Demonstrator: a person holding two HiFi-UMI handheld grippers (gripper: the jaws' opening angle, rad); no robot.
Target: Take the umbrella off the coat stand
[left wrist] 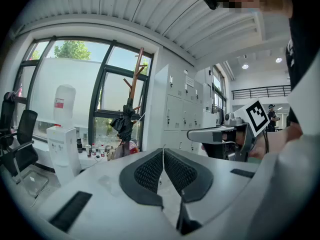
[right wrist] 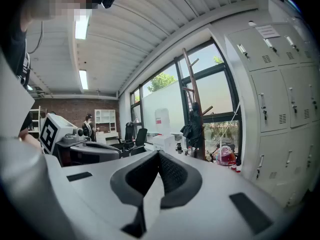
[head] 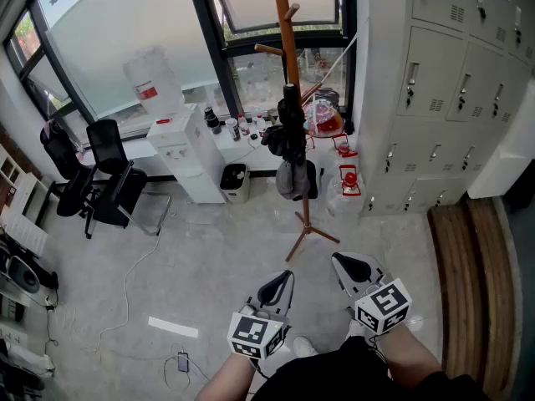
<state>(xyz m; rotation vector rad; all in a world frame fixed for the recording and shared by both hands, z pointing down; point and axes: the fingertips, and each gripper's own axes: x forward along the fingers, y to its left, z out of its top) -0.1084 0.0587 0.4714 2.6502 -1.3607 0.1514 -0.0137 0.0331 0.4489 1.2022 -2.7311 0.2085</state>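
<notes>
A folded black umbrella (head: 292,140) hangs on the brown wooden coat stand (head: 287,32), which stands on the floor at the far side of the room by the window. A white water dispenser (head: 185,153) is to its left and grey lockers (head: 435,90) to its right. The left gripper (head: 286,277) and right gripper (head: 338,261) are held side by side in the near part, well apart from the stand. Each has its fingers (left wrist: 147,171) pressed together with nothing between them.
</notes>
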